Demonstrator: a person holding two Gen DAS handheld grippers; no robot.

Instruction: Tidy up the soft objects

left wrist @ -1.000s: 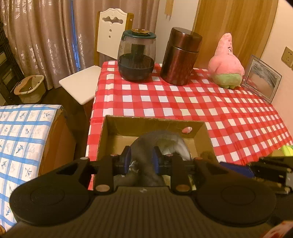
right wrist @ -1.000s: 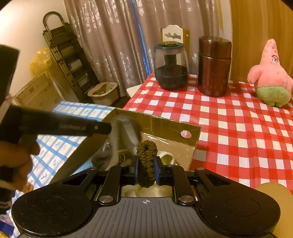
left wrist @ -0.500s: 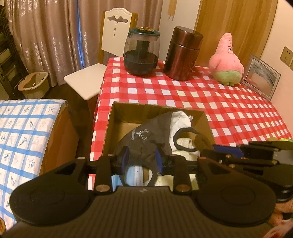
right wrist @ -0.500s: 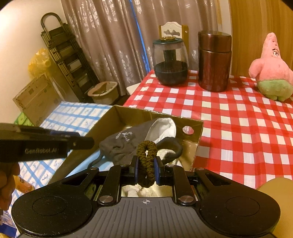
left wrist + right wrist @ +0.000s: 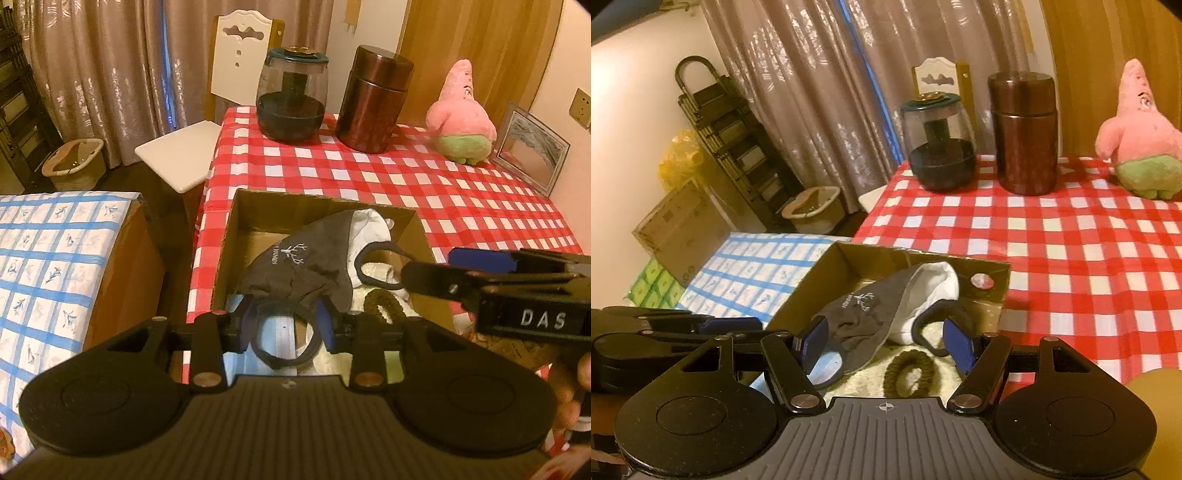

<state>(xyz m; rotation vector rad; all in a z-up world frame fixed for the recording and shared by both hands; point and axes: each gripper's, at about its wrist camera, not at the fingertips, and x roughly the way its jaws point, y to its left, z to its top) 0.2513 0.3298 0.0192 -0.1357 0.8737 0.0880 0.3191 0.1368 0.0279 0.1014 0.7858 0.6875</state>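
Observation:
A cardboard box (image 5: 317, 206) stands on the red checked table. In it lie a dark grey face mask (image 5: 299, 266) with a white deer print, a white cloth (image 5: 369, 225), a brown braided hair tie (image 5: 380, 302) and a light blue mask (image 5: 280, 336). My left gripper (image 5: 286, 325) is open just above the grey mask's near ear loop, holding nothing. In the right wrist view the box (image 5: 923, 258), grey mask (image 5: 864, 314) and hair tie (image 5: 910, 373) show. My right gripper (image 5: 882, 343) is open wide above the hair tie, which lies loose in the box.
A glass jar (image 5: 291, 99), a brown canister (image 5: 373, 99), a pink star plush (image 5: 461, 118) and a picture frame (image 5: 528, 151) stand at the table's far side. A white chair (image 5: 207, 140) is behind. A blue checked surface (image 5: 55, 258) lies left.
My right gripper opened and let the hair tie drop into the box. My left gripper opened wider over the grey mask, which now lies in the box.

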